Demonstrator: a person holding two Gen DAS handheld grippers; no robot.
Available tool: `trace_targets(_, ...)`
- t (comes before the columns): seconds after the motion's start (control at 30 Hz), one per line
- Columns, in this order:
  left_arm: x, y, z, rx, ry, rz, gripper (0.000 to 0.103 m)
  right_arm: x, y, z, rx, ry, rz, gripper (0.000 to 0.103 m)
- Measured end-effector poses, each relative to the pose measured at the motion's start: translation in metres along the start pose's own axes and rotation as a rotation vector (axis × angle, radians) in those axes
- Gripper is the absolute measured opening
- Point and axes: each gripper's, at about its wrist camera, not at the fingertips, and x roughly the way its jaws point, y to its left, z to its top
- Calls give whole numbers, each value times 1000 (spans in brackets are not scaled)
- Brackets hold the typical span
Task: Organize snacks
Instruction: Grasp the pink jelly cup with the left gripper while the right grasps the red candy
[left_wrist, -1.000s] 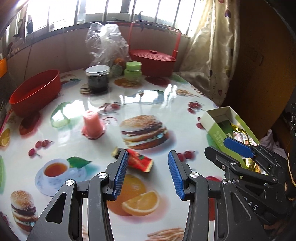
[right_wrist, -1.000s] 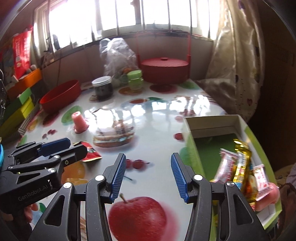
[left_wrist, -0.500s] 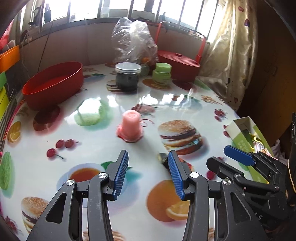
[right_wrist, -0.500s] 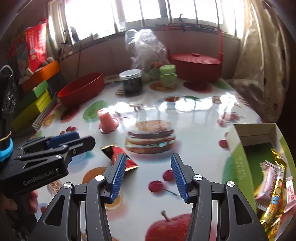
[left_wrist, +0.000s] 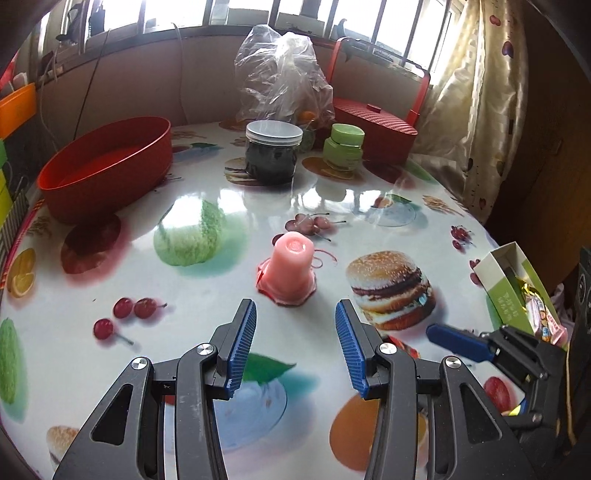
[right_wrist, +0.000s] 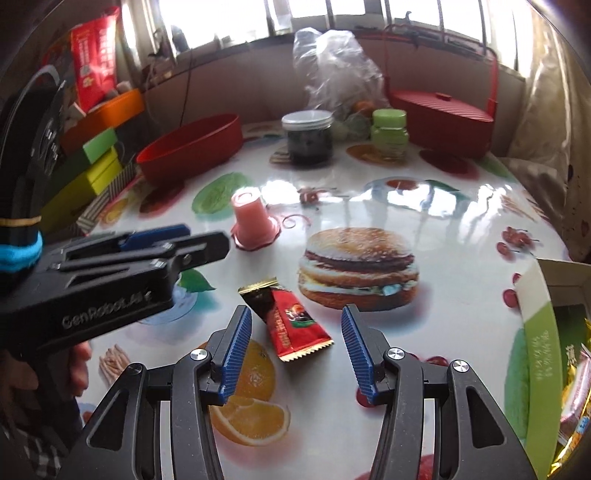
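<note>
Lying flat on the tabletop (right_wrist: 461, 229), the red snack packet (right_wrist: 291, 322) sits untouched between the right gripper's (right_wrist: 295, 350) just-widened jaws.

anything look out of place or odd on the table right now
Two snacks sit loose outside the green box: a pink jelly cup standing upside down on its lid, and a red wrapped candy lying askew.

Pink jelly cup (left_wrist: 290, 267) beyond open left gripper (left_wrist: 295, 347)

left claw (left_wrist: 295, 345): black, blue ribbed pads | right claw (right_wrist: 296, 350): same, silver screws
</note>
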Motion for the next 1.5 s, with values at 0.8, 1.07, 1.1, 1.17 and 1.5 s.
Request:
trace_targets(0.8,47,1,27,51,16,21,46,25,10,2,-83,37,-75,54)
trace_targets(1.07,52,3,28,26,13,39,46,24,7,2,-68,32,-83,48)
trace_targets(1.1,53,4,28,24,13,39,46,24,6,2,-64,31,-82,48)
trace_targets(1.17,53,3,27,29,17,38,46,23,5,2,-56,30,-83,45)
trace_targets(1.5,53,0,26,53,9,60,35,22,2,1,-39,24,-94,34)
